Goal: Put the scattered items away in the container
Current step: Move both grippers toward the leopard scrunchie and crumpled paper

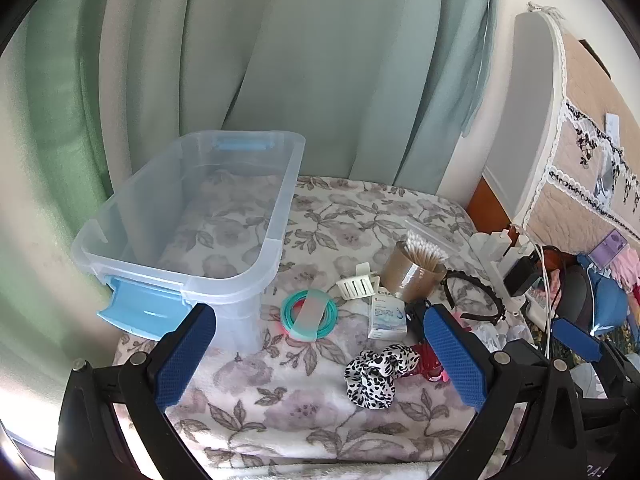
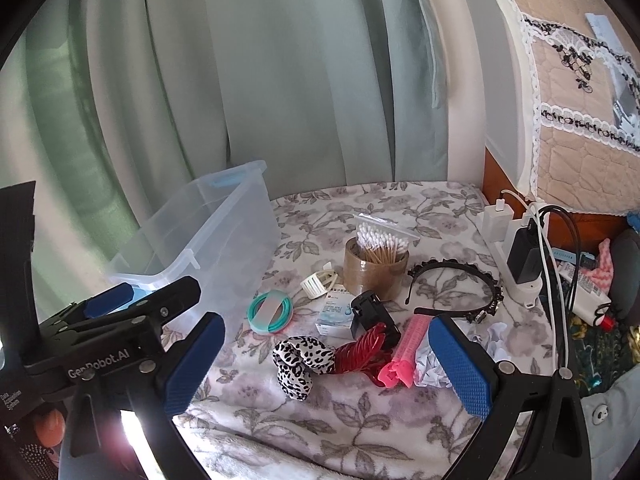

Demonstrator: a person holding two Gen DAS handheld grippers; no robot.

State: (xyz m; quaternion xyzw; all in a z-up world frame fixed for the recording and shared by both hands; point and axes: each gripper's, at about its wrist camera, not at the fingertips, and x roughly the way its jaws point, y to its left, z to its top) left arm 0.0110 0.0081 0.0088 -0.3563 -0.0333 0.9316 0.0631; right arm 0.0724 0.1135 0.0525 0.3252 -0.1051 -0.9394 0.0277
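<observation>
Pale green curtains (image 1: 280,80) hang behind a floral blanket (image 1: 280,400), and at the left of the left wrist frame stands the clear container (image 1: 192,216) with blue latches, nothing inside it. Right of it, at centre, lie teal rings (image 1: 309,315), a white clip (image 1: 357,284), a small box (image 1: 386,316), a leopard scrunchie (image 1: 376,372) and a cup of cotton swabs (image 1: 416,272), with a black headband (image 1: 476,296) further right. Both claws are spread wide and pinch nothing: left gripper (image 1: 320,364) low in its frame, right gripper (image 2: 326,366) low over the red claw clip (image 2: 360,354) and pink roller (image 2: 406,354)
</observation>
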